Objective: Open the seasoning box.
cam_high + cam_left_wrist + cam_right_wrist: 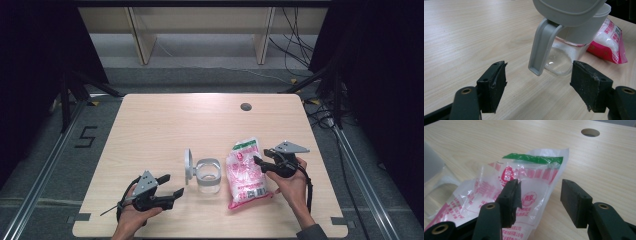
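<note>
Black pads of your right claw (pixel 539 202) stand apart over the upper end of the plastic bag (pixel 524 185), gripping nothing; one pad sits above the printed film, the other over bare wood. Your left claw (pixel 539 87) is released too, its jaws wide and aimed at the grey handle (pixel 541 47) of the clear jar (pixel 564 55), with the jar's hinged lid (pixel 188 165) standing open.

Judging from this, you are at the pick-up step: getting hold of the bag so its white contents can go into the jar. The next move calls for lowering the right claw so both pads straddle the loose film near the green strip (pixel 534 159), then clenching on the film rather than on the packed part. The left claw looks placed to steady the jar by its handle.

On the counter (pixel 165 120), bag and jar lie just beside each other, near the front edge. A round cable hole (pixel 246 106) sits well apart toward the far side. Nothing blocks either approach; the slippery, crumpled film is the likely trouble.
</note>
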Available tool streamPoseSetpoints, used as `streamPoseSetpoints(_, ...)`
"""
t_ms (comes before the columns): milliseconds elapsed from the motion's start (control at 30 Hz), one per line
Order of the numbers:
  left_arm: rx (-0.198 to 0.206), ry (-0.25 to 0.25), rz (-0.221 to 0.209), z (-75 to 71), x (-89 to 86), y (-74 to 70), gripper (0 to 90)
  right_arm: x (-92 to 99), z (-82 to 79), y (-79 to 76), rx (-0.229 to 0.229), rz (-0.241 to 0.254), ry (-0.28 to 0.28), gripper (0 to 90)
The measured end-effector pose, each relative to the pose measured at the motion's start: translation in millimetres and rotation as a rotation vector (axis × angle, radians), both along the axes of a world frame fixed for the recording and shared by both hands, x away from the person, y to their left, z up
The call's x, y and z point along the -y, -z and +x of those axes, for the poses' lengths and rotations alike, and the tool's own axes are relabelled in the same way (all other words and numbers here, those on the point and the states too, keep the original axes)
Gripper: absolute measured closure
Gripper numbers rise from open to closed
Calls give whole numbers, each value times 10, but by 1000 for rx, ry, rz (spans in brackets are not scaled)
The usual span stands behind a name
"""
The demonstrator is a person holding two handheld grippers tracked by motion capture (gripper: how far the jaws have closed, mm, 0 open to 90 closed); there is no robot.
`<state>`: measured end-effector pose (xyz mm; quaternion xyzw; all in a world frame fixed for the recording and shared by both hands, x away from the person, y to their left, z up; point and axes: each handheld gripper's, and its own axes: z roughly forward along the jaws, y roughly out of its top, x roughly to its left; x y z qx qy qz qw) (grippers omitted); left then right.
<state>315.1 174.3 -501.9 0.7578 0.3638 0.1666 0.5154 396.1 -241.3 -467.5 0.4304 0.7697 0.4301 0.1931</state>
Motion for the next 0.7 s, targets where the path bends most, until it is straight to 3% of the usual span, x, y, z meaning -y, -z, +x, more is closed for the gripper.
streamPoseSetpoints(67,-2,-17,-16,0,3,-2,264,-5,43,41,-15,21,-14,489)
streamPoseSetpoints(100,15,-7,-9,18,-6,-9,262,-3,59,56,-21,25,-18,489)
streamPoseSetpoints(133,15,-7,-9,18,-6,-9,259,-3,59,56,-21,25,-18,489)
streamPoseSetpoints(167,14,-11,-9,17,-7,-11,256,-16,81,86,-58,23,-24,485)
streamPoseSetpoints(233,13,-13,-4,14,-9,-10,256,-11,92,97,-66,11,-28,485)
streamPoseSetpoints(267,13,-14,14,20,-23,-12,255,-26,111,123,-78,28,-37,486)
streamPoseSetpoints(367,-6,-31,-24,18,4,1,252,-53,106,142,-122,13,-44,538)
streamPoseSetpoints(400,9,-14,1,25,-16,1,252,-44,119,145,-111,9,-61,574)
streamPoseSetpoints(467,4,-16,1,21,-20,0,253,-46,122,149,-109,5,-67,620)
streamPoseSetpoints(500,-2,-31,-3,21,-17,-8,253,-54,110,154,-103,10,-75,703)
streamPoseSetpoints(533,-2,-31,-3,21,-17,-8,252,-54,110,154,-103,10,-75,703)
streamPoseSetpoints(567,1,-27,0,23,-19,-8,252,-38,107,148,-73,-3,-77,771)
streamPoseSetpoints(600,-2,-26,-12,20,-12,7,252,-28,91,145,-71,22,-94,838)
streamPoseSetpoints(633,-3,-23,4,24,-24,6,252,-42,72,148,-64,28,-85,862)
streamPoseSetpoints(667,-3,-23,4,24,-24,6,252,-48,67,147,-64,10,-94,868)
streamPoseSetpoints(700,-19,-43,-12,14,-6,5,252,-45,64,142,-33,-28,-98,883)
